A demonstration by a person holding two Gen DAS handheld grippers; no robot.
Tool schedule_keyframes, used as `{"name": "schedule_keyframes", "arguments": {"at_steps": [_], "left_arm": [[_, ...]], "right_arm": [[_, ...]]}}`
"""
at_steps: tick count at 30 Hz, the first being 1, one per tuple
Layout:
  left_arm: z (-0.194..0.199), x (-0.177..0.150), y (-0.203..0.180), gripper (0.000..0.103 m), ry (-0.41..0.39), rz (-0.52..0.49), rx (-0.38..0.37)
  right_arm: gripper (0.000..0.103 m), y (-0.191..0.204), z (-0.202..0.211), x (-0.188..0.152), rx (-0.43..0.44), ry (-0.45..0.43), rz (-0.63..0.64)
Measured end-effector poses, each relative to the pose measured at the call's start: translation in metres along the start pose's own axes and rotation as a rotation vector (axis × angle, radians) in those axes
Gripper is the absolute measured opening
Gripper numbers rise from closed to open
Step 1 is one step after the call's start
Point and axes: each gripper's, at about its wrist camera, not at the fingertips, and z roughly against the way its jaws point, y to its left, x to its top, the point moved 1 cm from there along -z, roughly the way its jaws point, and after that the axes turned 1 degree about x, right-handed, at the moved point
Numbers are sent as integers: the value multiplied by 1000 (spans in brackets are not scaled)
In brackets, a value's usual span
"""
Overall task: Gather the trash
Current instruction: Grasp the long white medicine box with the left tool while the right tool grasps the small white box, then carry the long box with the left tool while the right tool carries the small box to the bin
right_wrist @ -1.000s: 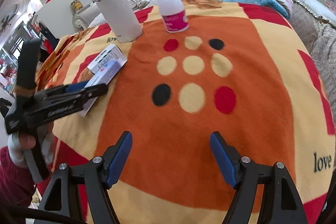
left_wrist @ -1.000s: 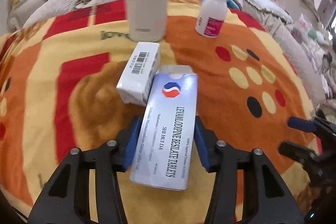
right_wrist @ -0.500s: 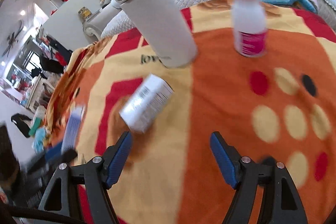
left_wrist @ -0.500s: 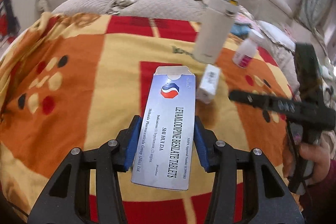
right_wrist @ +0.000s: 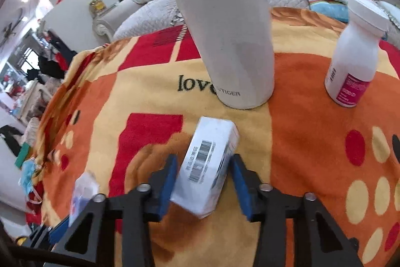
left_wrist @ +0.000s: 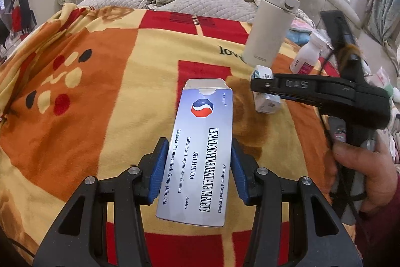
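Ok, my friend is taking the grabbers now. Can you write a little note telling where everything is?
Left gripper: shut on the tablet box, lifted above the blanket.
Right gripper: jaws closing around the small white barcode box, which still lies on the blanket; not clearly gripped yet.
Flask and white pill bottle stand upright behind it, untouched.
Done: one box picked up.
Left: finish grabbing the second box, then take both away. No bin is in view.

The right gripper [right_wrist: 203, 188] was closing its jaws around a small white box [right_wrist: 208, 167], just in front of the flask [right_wrist: 225, 34].
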Motion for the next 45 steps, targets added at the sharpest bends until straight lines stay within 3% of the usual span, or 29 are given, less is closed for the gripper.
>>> {"name": "schedule_keyframes", "arguments": {"at_steps": [6, 13, 18, 31, 37, 45], "left_arm": [[7, -4, -27, 46, -10, -24, -35], [17, -17, -95, 46, -7, -108, -121], [21, -35, -159, 46, 22, -174, -220], [23, -94, -355, 46, 150, -387, -472], [21, -113, -417, 46, 210, -426, -556], [16, -122, -468, 48, 237, -450, -629]], "right_arm": [[34, -21, 52, -26, 56, -36, 21], [34, -79, 124, -84, 31, -57, -4], [34, -130, 175, -130, -57, -86, -36], [34, -272, 294, -230, -264, -177, -285], [34, -325, 322, -262, -316, -203, -402], [34, -354, 341, -281, -365, -235, -462]]}}
